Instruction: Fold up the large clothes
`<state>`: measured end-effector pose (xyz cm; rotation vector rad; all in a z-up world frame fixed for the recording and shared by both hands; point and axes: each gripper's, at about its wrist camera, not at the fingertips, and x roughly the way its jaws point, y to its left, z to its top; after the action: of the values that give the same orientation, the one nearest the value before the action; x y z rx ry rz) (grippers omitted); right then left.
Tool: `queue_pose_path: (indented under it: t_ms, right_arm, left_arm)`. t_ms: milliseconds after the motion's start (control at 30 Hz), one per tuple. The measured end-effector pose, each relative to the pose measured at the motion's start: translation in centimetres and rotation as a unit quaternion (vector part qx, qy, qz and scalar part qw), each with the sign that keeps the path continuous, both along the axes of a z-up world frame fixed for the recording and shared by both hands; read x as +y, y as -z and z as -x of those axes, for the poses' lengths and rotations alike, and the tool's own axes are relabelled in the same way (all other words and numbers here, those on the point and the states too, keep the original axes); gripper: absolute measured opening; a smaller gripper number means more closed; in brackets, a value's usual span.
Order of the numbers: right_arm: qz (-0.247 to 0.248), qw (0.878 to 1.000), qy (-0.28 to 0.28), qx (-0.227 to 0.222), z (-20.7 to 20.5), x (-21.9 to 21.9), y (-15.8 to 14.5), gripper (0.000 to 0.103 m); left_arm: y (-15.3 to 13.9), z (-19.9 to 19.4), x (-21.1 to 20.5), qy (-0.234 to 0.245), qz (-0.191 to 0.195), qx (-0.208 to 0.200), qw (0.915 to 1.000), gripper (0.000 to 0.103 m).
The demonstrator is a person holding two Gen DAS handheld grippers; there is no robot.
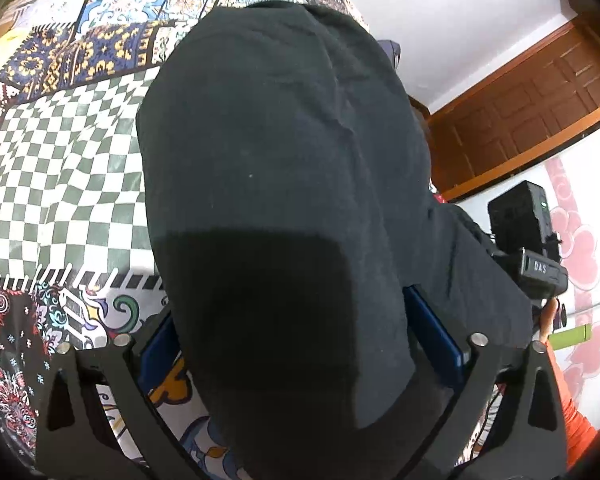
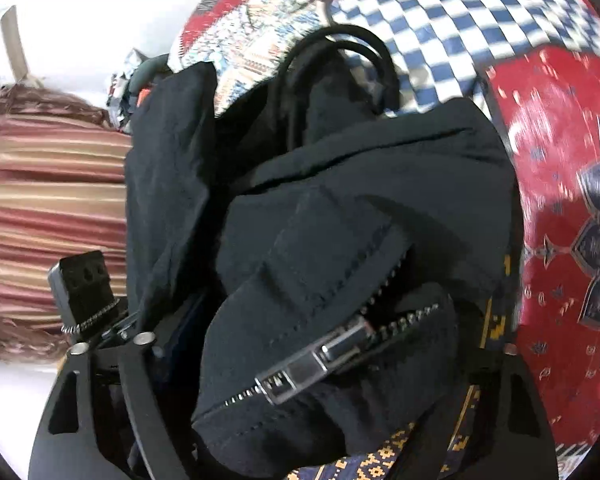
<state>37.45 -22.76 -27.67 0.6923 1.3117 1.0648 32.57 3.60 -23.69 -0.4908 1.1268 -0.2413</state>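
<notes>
Plainly "DAS" on the right gripper [image 1: 542, 270], beside the black jacket [image 1: 284, 160].

Jacket [image 1: 284, 152] on the patchwork bedspread [image 1: 64, 168], its zipper [image 2: 324, 360] end toward the right gripper [image 2: 312, 380].

Left gripper [image 1: 288, 344]: jaws spread wide, angled steeply downward. Right gripper [image 2: 320, 344]: jaws partly spread, angled slightly downward; fingertips hidden, grip state indeterminate.
</notes>
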Motion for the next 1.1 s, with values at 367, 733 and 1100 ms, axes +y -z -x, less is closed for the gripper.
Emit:
queue_pose_path:
  t_ms: [367,733,1100]
  right_arm:
    - [0.008,0.994,-0.021,-0.107,0.7,2.7,-8.3,0.039]
    - [-0.042,0.987,-0.032,-0.151,-1.3,12.3,-14.4,0.039]
    - [0.034,0.993,-0.050,-0.099,-3.9,24.3,-12.3,0.039]
  left_arm:
    - [-7.4,0.4,4.0,-0.012,-0.012,-0.080,0.9966,0.084]
    - [-11.6,-0.9,16.3,-0.044,-0.044,-0.115,0.9915,0.084]
    - [-6.4,-4.6,27.8,-0.046,-0.055,-0.089,0.9934,0.084]
